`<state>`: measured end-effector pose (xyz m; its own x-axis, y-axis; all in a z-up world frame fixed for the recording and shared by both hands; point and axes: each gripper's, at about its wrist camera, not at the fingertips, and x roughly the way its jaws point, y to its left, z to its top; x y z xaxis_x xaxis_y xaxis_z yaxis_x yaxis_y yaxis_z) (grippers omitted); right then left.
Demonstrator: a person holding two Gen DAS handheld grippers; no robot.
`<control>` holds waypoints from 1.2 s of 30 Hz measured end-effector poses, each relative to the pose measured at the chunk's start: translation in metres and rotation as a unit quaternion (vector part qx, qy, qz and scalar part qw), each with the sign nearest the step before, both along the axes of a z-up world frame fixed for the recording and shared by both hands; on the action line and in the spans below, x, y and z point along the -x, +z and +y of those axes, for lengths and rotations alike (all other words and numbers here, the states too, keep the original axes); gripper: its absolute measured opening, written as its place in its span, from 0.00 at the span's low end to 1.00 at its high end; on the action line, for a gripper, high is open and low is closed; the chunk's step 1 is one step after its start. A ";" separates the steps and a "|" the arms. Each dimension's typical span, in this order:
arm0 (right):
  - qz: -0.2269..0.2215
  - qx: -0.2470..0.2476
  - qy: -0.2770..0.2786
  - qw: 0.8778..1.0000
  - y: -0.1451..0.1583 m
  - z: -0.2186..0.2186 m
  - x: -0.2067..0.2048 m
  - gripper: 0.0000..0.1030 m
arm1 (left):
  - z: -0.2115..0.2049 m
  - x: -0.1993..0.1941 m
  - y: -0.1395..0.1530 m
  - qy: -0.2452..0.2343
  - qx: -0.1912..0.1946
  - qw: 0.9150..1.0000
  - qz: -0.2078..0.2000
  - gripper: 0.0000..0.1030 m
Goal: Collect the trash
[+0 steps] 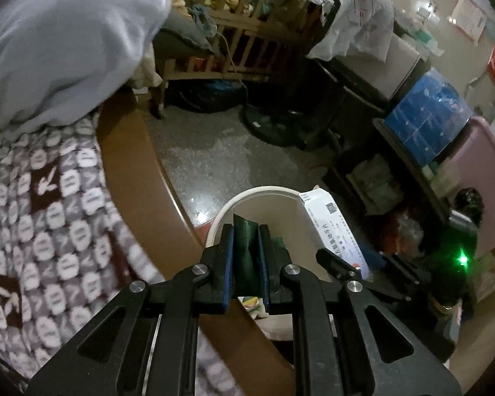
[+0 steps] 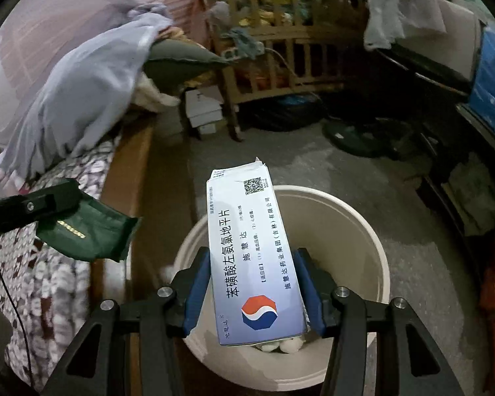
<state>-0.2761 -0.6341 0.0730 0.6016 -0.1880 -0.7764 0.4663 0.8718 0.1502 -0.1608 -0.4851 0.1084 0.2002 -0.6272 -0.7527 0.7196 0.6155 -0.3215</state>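
Beside the bed, above the bin: both grippers hang over a round cream bin (image 2: 363, 231) standing on the speckled floor (image 1: 208, 151).
Left gripper: the left gripper (image 1: 246, 231) is closed narrow on a dark green packet (image 1: 246, 250), pinched flat between its blue pads (image 1: 228, 257); the packet's top edge sticks out past the fingertips.
Green packet from the other side: in the right wrist view the packet (image 2: 92, 234) hangs left of the bin, over the bed's edge rather than over the bin's mouth, with a short row of gold marks on it.
Right gripper: the right gripper (image 2: 252, 264) clamps a white medicine box (image 2: 254, 254) by its long sides, the fingers fairly wide apart to span it.
Medicine box: it lies lengthwise along the fingers, printed face up, over the bin's opening; it has black lettering, a code square at the far end and a red-and-blue emblem at the near end. In the left wrist view it (image 1: 326, 221) shows at the bin's right rim.
Bin contents: a few pale lumps (image 2: 290, 345) show below the box; what they are is unclear.
Bed: a brown-and-white patterned blanket (image 1: 43, 204) and a pale blue cover (image 1: 66, 43) lie on it, with a brown wooden bed frame (image 1: 132, 178) running beside the bin.
Background: a wooden crib (image 2: 280, 49) piled with clutter stands at the far side.
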 end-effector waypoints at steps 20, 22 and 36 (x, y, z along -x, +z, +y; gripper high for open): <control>-0.044 0.032 -0.040 0.998 0.021 0.010 0.014 0.68 | 0.038 0.017 0.012 0.017 0.008 0.996 -0.082 0.59; -0.061 0.051 -0.046 0.996 0.033 0.021 0.017 0.68 | 0.047 0.021 0.018 0.033 0.003 0.994 -0.106 0.59; -0.118 0.098 -0.055 0.987 0.086 0.071 0.023 0.69 | 0.099 0.036 0.061 0.069 0.041 0.982 -0.174 0.59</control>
<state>-0.2994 -0.5631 0.1589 0.7288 -0.3945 -0.5597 0.5319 0.8409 0.0999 -0.1972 -0.3862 0.1691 0.5229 -0.6313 -0.5727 0.7065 0.6969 -0.1232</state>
